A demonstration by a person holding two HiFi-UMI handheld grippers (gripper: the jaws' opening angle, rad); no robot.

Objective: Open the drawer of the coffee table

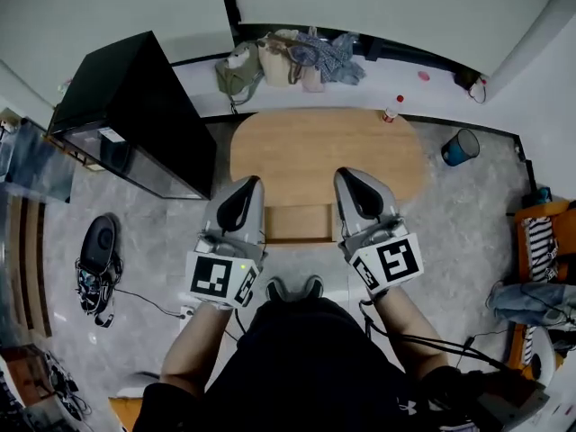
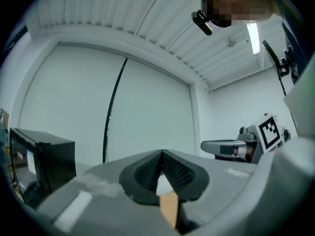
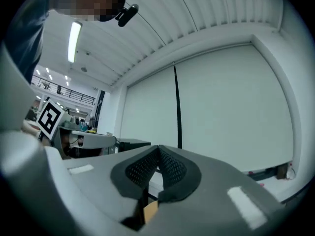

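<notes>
Head view: the person stands at the near side of the coffee table point(image 1: 324, 147), which has an oval wooden tabletop. At the middle of the near edge of the tabletop a wooden rectangular part stands out toward the person; it looks to be the drawer point(image 1: 301, 221), pulled out. The left gripper point(image 1: 249, 182) and the right gripper point(image 1: 347, 175) are held side by side over this near edge, one at each side of the drawer, both well above it and not touching it. A black cabinet point(image 1: 135, 106) stands on the floor beside the left end of the table.

Left gripper view: the left gripper point(image 2: 161, 156) has its jaws pressed together, pad against pad, with nothing between them. They point level at a pale wall. The right gripper point(image 2: 231, 146) shows at the right side. The drawer is not seen here.

Right gripper view: the right gripper point(image 3: 157, 152) also has its jaws clenched and empty, pointing at the same wall, with the left gripper point(image 3: 88, 139) at the left. The table is below the picture.
</notes>
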